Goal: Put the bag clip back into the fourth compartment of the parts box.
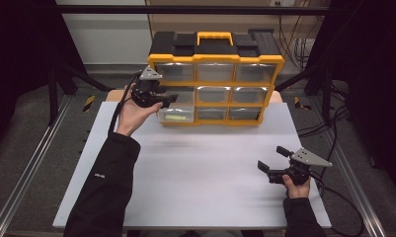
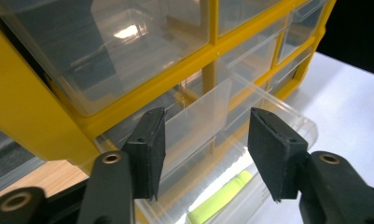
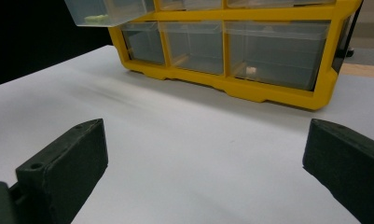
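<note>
Hovering at the pulled-out clear plastic drawer (image 2: 212,154) of the yellow storage cabinet (image 1: 215,59) on the white counter (image 1: 195,177), the left gripper (image 2: 205,149) is spreading its jaws; a green item (image 2: 222,198) is lying inside, and the right gripper (image 1: 274,163) is resting well apart, jaws wide.

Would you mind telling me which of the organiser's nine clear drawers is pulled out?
The left drawer of the middle row, just beneath the left gripper; it juts forward with a green item inside, while the others sit flush.

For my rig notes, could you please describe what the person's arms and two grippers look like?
Both forearms wear black sleeves. The left gripper and right gripper are black, each topped by a grey three-cornered plate and trailing a black cable. Their fingers are flat, matte black blocks on black arms with brass-coloured rivets.
</note>
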A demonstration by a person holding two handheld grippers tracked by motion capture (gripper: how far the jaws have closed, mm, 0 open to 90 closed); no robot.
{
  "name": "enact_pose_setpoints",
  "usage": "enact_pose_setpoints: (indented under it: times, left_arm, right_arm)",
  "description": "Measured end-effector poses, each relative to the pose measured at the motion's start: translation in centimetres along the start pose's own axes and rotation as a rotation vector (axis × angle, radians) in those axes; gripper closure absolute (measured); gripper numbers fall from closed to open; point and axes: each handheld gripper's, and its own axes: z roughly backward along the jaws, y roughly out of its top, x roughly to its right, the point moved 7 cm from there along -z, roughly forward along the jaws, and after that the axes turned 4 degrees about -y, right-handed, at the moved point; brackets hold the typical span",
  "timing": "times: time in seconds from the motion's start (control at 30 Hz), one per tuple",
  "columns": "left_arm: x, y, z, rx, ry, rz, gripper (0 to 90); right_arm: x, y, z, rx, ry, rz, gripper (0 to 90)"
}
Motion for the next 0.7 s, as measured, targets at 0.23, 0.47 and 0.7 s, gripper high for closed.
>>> enact_pose_setpoints:
  times: [0.23,0.47,0.7]
  left_arm:
    - [0.3,0.2,0.7,0.04,0.007,0.008,32.4]
    - [0.6,0.0,1.5,0.076,0.027,0.004,19.4]
    - [0.9,-0.3,2.2,0.103,0.036,0.016,9.9]
  right_arm:
    - [0.0,0.0,0.0,0.002,0.001,0.001,0.5]
    - [0.0,0.0,-0.1,0.003,0.0,0.002,0.5]
    - [0.0,0.0,0.0,0.003,0.0,0.001,0.5]
